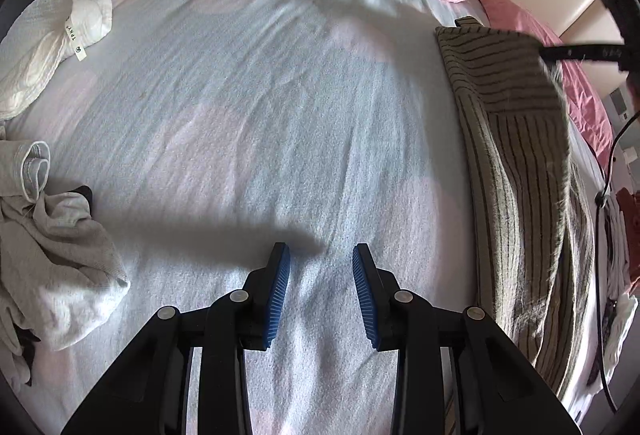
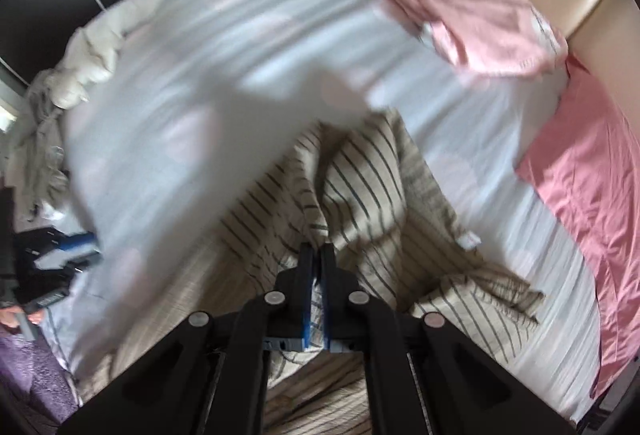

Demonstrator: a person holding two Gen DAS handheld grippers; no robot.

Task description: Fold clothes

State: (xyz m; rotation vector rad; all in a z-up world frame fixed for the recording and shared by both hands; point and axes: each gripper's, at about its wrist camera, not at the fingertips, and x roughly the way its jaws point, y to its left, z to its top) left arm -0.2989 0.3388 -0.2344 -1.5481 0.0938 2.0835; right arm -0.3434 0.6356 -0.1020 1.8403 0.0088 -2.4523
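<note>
On the pale blue-white bed sheet [image 1: 256, 83], my left hand-held gripper [image 1: 320, 293] hovers with its blue-padded fingers [image 1: 279, 293] spread apart, grasping nothing. My right hand-held gripper [image 2: 319, 255] is clenched on a fold of the beige dark-striped knit garment [image 2: 360, 187], which lies rumpled at the bed's right side. Crumpled white clothes [image 1: 68, 31] sit at far left.
</note>
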